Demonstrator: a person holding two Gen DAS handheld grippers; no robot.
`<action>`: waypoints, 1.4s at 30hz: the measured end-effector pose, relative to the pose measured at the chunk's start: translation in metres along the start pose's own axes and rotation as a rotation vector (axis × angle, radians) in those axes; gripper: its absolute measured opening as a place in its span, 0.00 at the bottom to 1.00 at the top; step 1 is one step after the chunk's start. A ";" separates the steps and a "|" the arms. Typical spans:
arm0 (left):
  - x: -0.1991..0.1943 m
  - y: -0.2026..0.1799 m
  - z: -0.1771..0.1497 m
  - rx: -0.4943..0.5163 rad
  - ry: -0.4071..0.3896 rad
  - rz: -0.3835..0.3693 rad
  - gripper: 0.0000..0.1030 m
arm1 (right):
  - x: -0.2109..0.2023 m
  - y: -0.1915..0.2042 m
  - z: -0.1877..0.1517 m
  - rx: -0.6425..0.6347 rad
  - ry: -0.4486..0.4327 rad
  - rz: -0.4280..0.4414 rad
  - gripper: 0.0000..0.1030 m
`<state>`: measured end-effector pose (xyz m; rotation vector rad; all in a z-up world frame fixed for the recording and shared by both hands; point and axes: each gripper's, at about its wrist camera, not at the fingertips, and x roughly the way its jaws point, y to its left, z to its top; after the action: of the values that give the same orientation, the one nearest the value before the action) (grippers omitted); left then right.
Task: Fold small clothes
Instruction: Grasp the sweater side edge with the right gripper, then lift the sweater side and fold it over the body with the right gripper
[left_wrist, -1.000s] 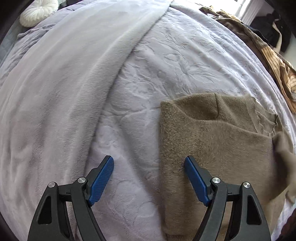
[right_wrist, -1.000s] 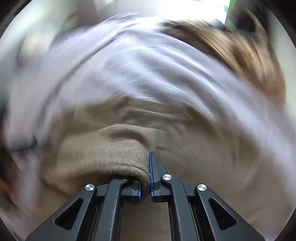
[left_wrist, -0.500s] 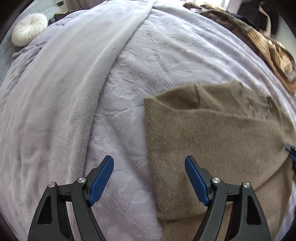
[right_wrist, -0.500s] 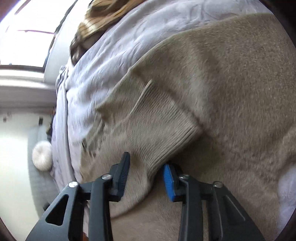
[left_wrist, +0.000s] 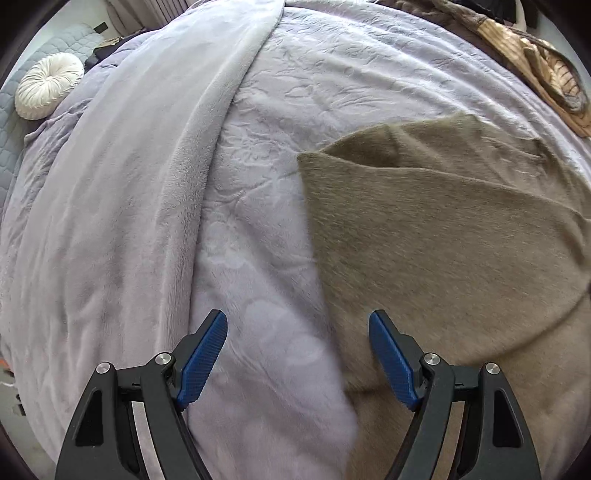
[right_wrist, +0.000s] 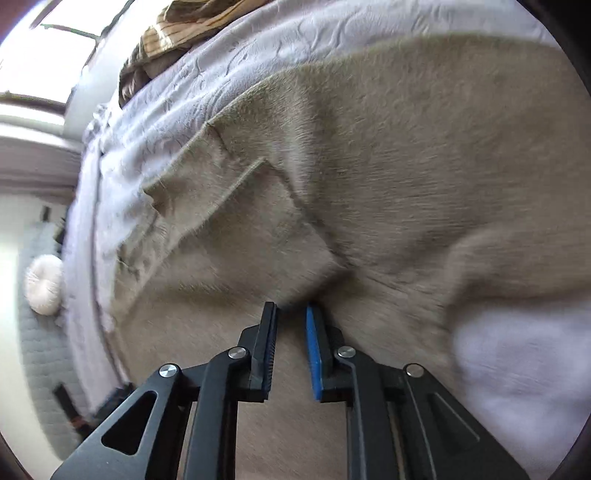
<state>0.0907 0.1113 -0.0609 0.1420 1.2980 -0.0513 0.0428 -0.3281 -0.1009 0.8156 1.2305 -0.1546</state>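
A fuzzy olive-brown sweater (left_wrist: 443, 236) lies partly folded on a lilac bedspread (left_wrist: 280, 122). My left gripper (left_wrist: 298, 347) is wide open and empty, hovering over the sweater's left edge, with one finger over the bedspread and one over the sweater. In the right wrist view the sweater (right_wrist: 388, 155) fills the frame, a folded sleeve with ribbed cuff (right_wrist: 236, 206) lying across it. My right gripper (right_wrist: 291, 339) is partly open, its blue pads a narrow gap apart, just over the sweater near the sleeve's end. Nothing is clamped between them.
A grey plush blanket (left_wrist: 122, 177) covers the bed's left side. A round white cushion (left_wrist: 46, 90) lies at the far left. A striped brown garment (left_wrist: 535, 70) is heaped at the far right edge; it also shows in the right wrist view (right_wrist: 184, 29).
My right gripper has let go of the sweater sleeve, laid it across the sweater, then narrowed its jaws. My left gripper stayed open and drifted slightly left of the sweater.
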 end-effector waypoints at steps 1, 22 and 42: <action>-0.004 -0.004 -0.001 0.001 0.003 -0.014 0.78 | -0.004 -0.003 -0.002 -0.010 0.003 -0.014 0.18; -0.058 -0.197 -0.049 0.219 0.093 -0.136 0.78 | -0.078 -0.070 -0.063 0.072 0.043 0.032 0.47; -0.051 -0.287 -0.055 0.332 0.140 -0.154 0.78 | -0.149 -0.229 -0.013 0.428 -0.253 0.116 0.48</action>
<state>-0.0090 -0.1682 -0.0480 0.3337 1.4311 -0.3951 -0.1401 -0.5300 -0.0787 1.1954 0.9188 -0.4239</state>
